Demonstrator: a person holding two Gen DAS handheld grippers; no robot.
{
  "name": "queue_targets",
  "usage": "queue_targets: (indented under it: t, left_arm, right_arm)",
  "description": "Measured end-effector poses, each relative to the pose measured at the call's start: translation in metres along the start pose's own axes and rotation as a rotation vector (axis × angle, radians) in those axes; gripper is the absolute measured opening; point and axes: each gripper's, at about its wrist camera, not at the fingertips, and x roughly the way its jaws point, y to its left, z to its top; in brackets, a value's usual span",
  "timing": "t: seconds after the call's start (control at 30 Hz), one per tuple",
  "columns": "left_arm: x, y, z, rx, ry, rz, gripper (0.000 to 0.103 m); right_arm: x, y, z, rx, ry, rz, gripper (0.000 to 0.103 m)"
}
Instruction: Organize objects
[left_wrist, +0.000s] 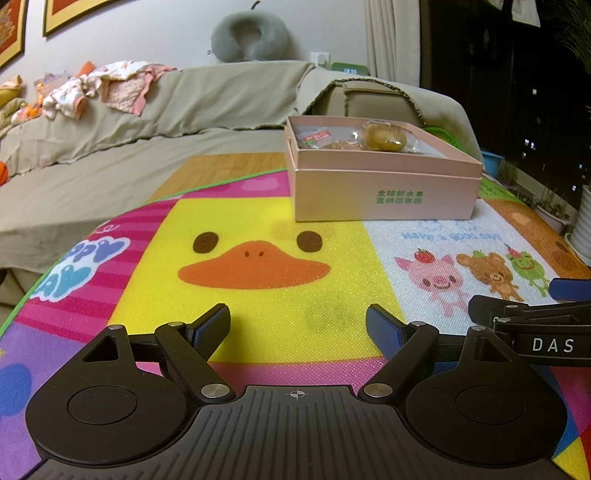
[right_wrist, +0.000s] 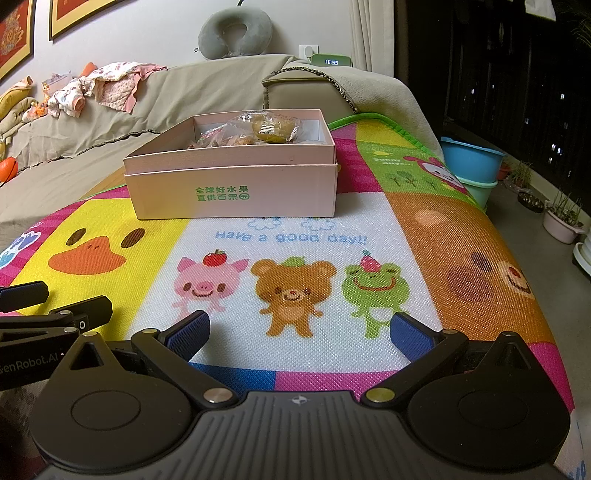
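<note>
A pink cardboard box (left_wrist: 384, 192) with green print stands on the colourful cartoon mat (left_wrist: 258, 221); it also shows in the right wrist view (right_wrist: 232, 188). Wrapped snacks (left_wrist: 380, 138) lie inside it, seen too in the right wrist view (right_wrist: 269, 129). My left gripper (left_wrist: 297, 332) is open and empty, low over the yellow duck panel, well short of the box. My right gripper (right_wrist: 299, 334) is open and empty, over the pig, bear and frog picture. Each gripper shows at the edge of the other's view: the right one (left_wrist: 535, 317) and the left one (right_wrist: 40, 306).
A sofa (left_wrist: 147, 122) covered in a beige throw with baby clothes (left_wrist: 110, 86) lies behind the mat. Stacked blue and green tubs (right_wrist: 472, 166) and plant pots (right_wrist: 561, 218) stand to the right by dark windows. A grey neck pillow (right_wrist: 234, 33) sits on the sofa back.
</note>
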Motion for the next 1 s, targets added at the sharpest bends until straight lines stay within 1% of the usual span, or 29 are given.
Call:
queue_targets:
  t: [1.0]
  left_arm:
    - [0.0006,0.0008,0.0000,-0.007,0.000,-0.004,0.087]
  right_arm:
    - [0.0003,0.0001,0.0002,0.000,0.000,0.000,0.103]
